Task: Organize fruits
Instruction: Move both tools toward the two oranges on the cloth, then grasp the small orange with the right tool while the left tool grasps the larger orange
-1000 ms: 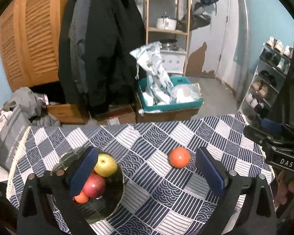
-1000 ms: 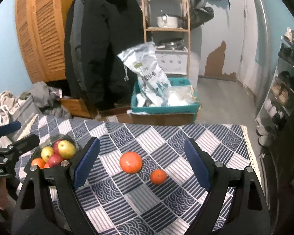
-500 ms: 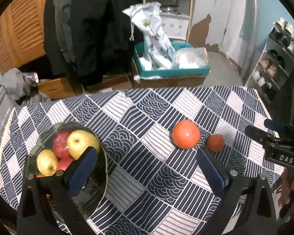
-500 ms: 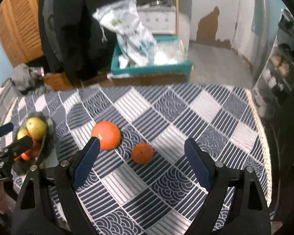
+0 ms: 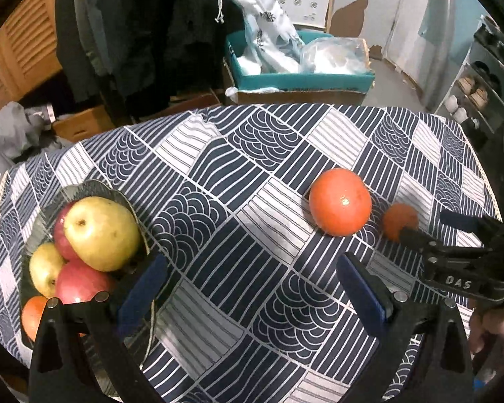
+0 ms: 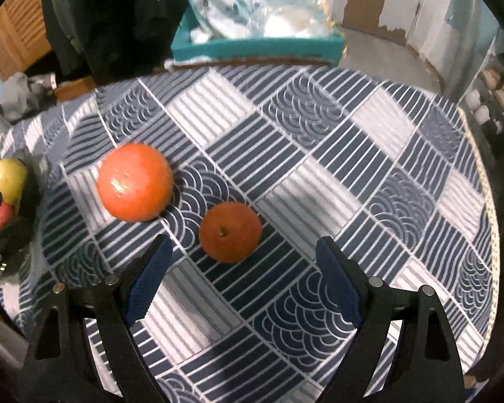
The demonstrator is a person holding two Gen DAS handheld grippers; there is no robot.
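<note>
Overall, a blue-and-white patterned tablecloth (image 5: 238,181) is filling most of both views, with a teal box (image 5: 302,80) of plastic bags sitting beyond it at the top. At lower left of the left wrist view, a dark bowl (image 5: 131,205) is holding yellow and red apples (image 5: 100,231). A large orange (image 6: 134,181) is lying left of centre in the right wrist view, a small orange (image 6: 230,231) just beside it. Both the left gripper (image 5: 248,288) and the right gripper (image 6: 242,278) are standing wide open, holding nothing, the small orange lying just beyond the right one's fingertips.
</note>
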